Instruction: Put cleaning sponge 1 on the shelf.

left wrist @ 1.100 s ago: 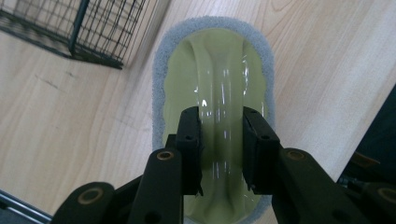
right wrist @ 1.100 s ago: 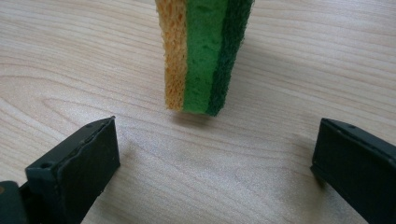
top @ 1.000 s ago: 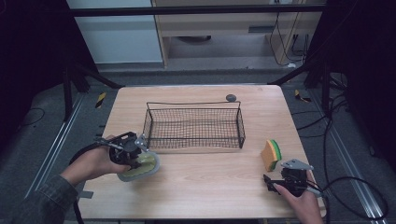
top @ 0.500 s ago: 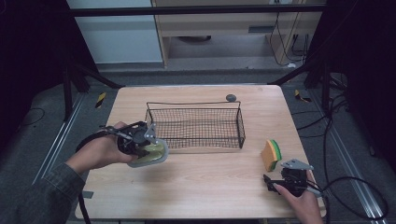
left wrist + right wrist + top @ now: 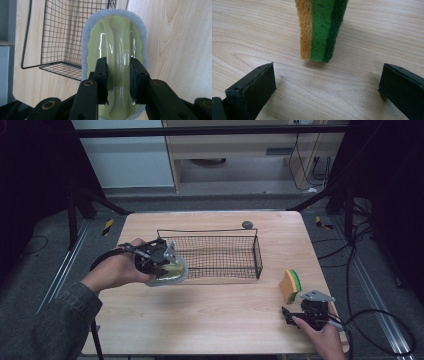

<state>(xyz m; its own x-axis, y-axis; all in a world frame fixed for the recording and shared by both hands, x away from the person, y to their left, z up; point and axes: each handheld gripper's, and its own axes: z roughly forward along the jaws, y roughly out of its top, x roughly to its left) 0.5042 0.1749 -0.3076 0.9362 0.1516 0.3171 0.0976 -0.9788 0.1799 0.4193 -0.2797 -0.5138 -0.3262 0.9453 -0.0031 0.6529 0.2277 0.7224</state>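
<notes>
— While the left claw [image 5: 117, 75] clamps its two jaws on the raised ridge of the scrubber [image 5: 115, 50], where does that scrubber sit?

— It hangs off the tabletop [image 5: 210, 315] in the person's left hand [image 5: 117, 270], at the near left corner of the basket [image 5: 220, 255]. The high view shows it just outside the wire wall, touching or nearly touching it; which one cannot be told.

— What does the scrubber look like up close?

— It has a glossy yellow-green top with a grey pad showing as a fuzzy rim all round it. Beyond it the left claw's camera shows the basket's black mesh floor and wire rim, with pale wood behind.

— And the right claw [image 5: 327, 85]?

— Its jaws stand wide apart with nothing between them, low over the tabletop near the front right corner. The person's right hand [image 5: 320, 335] holds it.

— What lies ahead of it?

— A sponge [image 5: 322, 30] stands on edge just past the jaw tips, with orange, light green and dark green layers side by side. It is well apart from the basket. A small dark round object [image 5: 247, 224] lies on the wood behind the basket's far rim.
</notes>
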